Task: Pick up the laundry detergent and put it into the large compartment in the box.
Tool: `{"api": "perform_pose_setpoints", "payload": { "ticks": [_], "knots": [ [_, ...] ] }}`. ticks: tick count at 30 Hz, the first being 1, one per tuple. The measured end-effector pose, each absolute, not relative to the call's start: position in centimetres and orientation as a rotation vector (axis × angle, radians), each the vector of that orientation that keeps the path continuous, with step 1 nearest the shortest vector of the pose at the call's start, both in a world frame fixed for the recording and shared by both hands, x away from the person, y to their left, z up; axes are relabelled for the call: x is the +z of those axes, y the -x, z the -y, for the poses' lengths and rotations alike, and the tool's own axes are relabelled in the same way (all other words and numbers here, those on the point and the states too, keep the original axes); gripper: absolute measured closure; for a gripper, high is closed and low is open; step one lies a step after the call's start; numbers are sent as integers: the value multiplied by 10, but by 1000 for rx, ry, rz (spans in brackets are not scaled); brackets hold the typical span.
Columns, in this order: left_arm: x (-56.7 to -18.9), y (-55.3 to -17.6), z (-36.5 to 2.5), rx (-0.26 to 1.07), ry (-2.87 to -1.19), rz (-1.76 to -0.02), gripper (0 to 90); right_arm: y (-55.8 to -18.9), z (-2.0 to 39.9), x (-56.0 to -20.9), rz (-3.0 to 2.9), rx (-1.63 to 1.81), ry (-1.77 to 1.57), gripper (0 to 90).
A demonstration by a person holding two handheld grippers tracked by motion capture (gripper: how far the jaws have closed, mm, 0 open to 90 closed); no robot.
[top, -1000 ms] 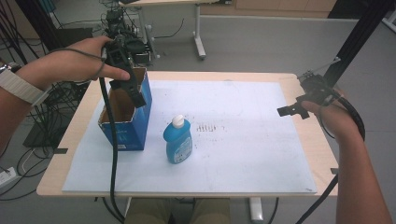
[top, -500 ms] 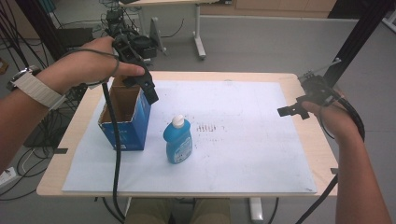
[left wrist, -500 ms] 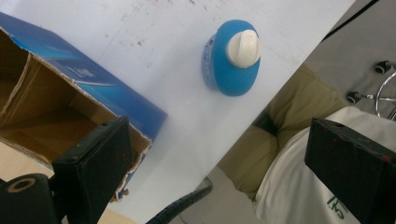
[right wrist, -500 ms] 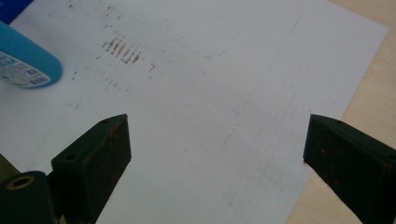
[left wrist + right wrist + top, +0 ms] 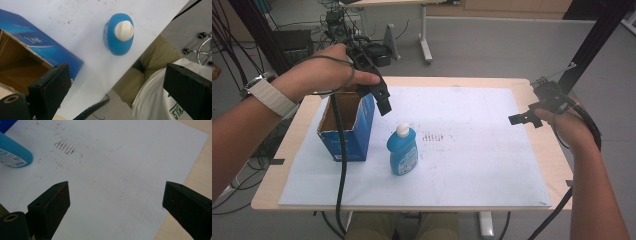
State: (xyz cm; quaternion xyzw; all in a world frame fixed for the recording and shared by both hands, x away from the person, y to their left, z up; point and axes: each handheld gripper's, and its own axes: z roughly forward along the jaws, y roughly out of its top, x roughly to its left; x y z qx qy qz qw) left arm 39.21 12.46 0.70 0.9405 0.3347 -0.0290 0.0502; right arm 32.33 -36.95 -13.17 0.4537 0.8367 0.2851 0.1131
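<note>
In the high view, the left gripper hangs in the air over the right-hand edge of the open blue box, tilted down towards the blue bottle, which stands upright with its white cap on the white sheet that covers the tabletop. The bottle is just beside the box, on its right, and the two are not touching. The right gripper is held well apart from both, over the right edge of the sheet, pointing inward. In the left gripper view, the two black fingers are spread wide with nothing between them; the bottle is seen from above, ahead of the gap, and the box with its brown inside lies behind the left-hand finger. The person's lap and pale shirt show past the tabletop's edge. In the right gripper view, the fingers are likewise wide apart and empty, above bare, smudged sheet, with the bottle's labelled side at the upper left and the wooden tabletop at the right.
</note>
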Motion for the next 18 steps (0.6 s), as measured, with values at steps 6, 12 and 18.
{"api": "perform_pose_setpoints", "payload": {
  "ticks": [6, 12, 18],
  "knots": [
    [0, -397, -116, -92, -2863, -1035, 81, -324, 369, -133, -2455, 841, -1333, 75],
    [-9, -401, -107, -101, -2871, -1036, 81, -325, 368, -135, -2458, 841, -1335, 75],
    [-18, -404, -98, -101, -2877, -1035, 79, -326, 368, -137, -2462, 841, -1338, 75]
  ]
}}
